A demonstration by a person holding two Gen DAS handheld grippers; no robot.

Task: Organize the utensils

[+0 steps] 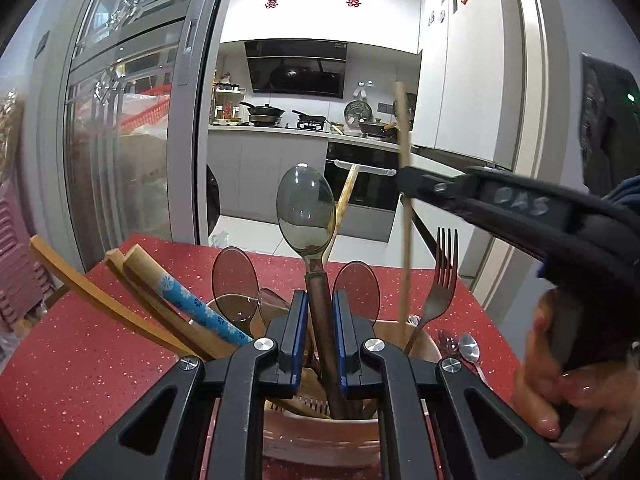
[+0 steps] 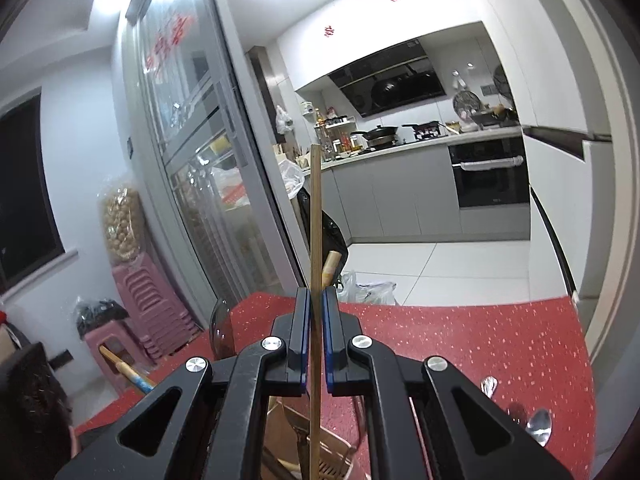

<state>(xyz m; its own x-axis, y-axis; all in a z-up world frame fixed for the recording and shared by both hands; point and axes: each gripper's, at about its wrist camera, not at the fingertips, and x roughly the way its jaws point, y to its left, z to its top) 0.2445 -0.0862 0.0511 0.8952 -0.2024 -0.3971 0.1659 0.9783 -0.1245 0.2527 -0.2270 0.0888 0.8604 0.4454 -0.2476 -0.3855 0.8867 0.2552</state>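
- The left gripper (image 1: 320, 320) has its blue pads closed narrowly on the brown handle of a large spoon (image 1: 306, 210), bowl up. The handle runs down into the utensil holder (image 1: 320, 436), so the grip looks set to seat the spoon upright there.
- The right gripper (image 2: 316, 320) is pinched almost shut on a single wooden chopstick (image 2: 316, 216), held near vertical. In the left wrist view its lower end hangs above the holder's right side, presumably so it can drop straight in among the other pieces.
- A hand (image 1: 560, 384) wraps the right gripper's grip, just to the right of the holder.
- Inside the holder: two translucent brown spoons either side of the held handle, a fork (image 1: 442, 276) leaning at the right rim, and bamboo spatulas (image 1: 132, 292) fanning out to the left, one with a blue flowered sleeve. They lean because the holder is wide and loosely filled.
- Small metal spoons (image 1: 466, 346) lie on the red table (image 1: 100, 380) just right of the holder, not yet sorted; I judge these remain to be gathered.
- Beyond the holder, across the table edge, an open kitchen shows with stove and oven.
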